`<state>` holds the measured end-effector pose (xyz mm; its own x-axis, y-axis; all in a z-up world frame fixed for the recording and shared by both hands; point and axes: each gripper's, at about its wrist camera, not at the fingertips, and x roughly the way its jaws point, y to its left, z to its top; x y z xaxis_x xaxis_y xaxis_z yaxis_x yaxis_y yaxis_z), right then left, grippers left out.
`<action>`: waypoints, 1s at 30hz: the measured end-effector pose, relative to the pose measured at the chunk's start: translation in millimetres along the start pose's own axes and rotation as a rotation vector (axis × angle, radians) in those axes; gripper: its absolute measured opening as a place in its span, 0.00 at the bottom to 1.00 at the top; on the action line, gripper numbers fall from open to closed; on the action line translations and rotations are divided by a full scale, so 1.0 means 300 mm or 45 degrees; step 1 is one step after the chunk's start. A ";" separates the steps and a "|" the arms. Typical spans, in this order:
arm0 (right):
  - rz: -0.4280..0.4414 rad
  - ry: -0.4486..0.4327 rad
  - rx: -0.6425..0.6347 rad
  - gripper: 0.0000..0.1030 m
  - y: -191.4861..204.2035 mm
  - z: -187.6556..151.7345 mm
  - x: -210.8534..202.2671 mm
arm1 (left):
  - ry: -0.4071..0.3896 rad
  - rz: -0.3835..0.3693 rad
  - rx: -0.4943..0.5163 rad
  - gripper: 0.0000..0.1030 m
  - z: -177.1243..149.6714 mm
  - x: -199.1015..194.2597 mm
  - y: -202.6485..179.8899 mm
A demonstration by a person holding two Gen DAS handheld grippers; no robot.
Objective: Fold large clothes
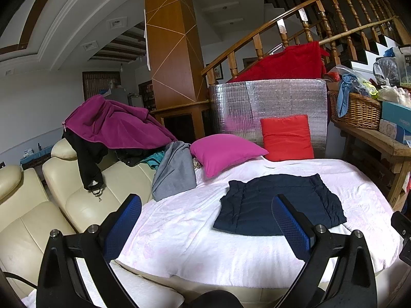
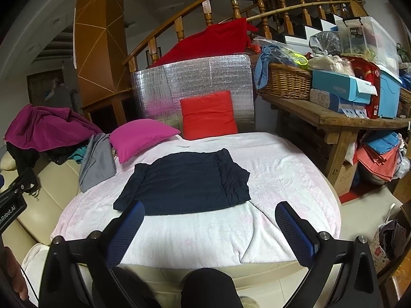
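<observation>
A dark navy garment (image 1: 278, 204) lies folded into a flat rectangle on the white blanket (image 1: 192, 233); it also shows in the right wrist view (image 2: 187, 182). My left gripper (image 1: 205, 227) is open and empty, held above the blanket's near edge, left of the garment. My right gripper (image 2: 209, 233) is open and empty, above the blanket just in front of the garment. A grey garment (image 1: 174, 172) hangs over the sofa edge. A purple fleece (image 1: 115, 123) and black clothes (image 1: 87, 159) are heaped on the sofa back.
A pink pillow (image 1: 223, 154) and a red pillow (image 1: 286, 138) rest behind the garment against a silver foil panel (image 1: 267, 102). A cream leather sofa (image 1: 38, 205) lies left. A cluttered wooden bench (image 2: 334, 118) with a wicker basket (image 2: 285, 82) stands right.
</observation>
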<state>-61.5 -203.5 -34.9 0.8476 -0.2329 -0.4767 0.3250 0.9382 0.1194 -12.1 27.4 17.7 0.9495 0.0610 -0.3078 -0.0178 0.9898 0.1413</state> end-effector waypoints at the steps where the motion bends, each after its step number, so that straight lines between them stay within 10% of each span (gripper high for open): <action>1: 0.000 0.001 -0.001 1.00 0.002 0.000 0.001 | 0.002 -0.002 0.000 0.98 -0.001 0.001 0.001; 14: 0.017 0.051 -0.008 1.00 0.009 -0.017 0.082 | 0.092 -0.013 0.013 0.98 -0.056 0.140 -0.003; 21: 0.063 0.183 0.105 1.00 -0.081 -0.011 0.295 | 0.332 0.028 -0.038 0.98 -0.133 0.424 -0.019; 30: 0.038 0.258 0.146 1.00 -0.086 0.021 0.494 | 0.355 0.017 0.011 0.98 -0.142 0.551 -0.086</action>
<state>58.4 -263.8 -103.2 0.7595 -0.1387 -0.6355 0.3565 0.9060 0.2283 131.9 17.3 -77.1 0.8263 0.1082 -0.5527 -0.0259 0.9876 0.1546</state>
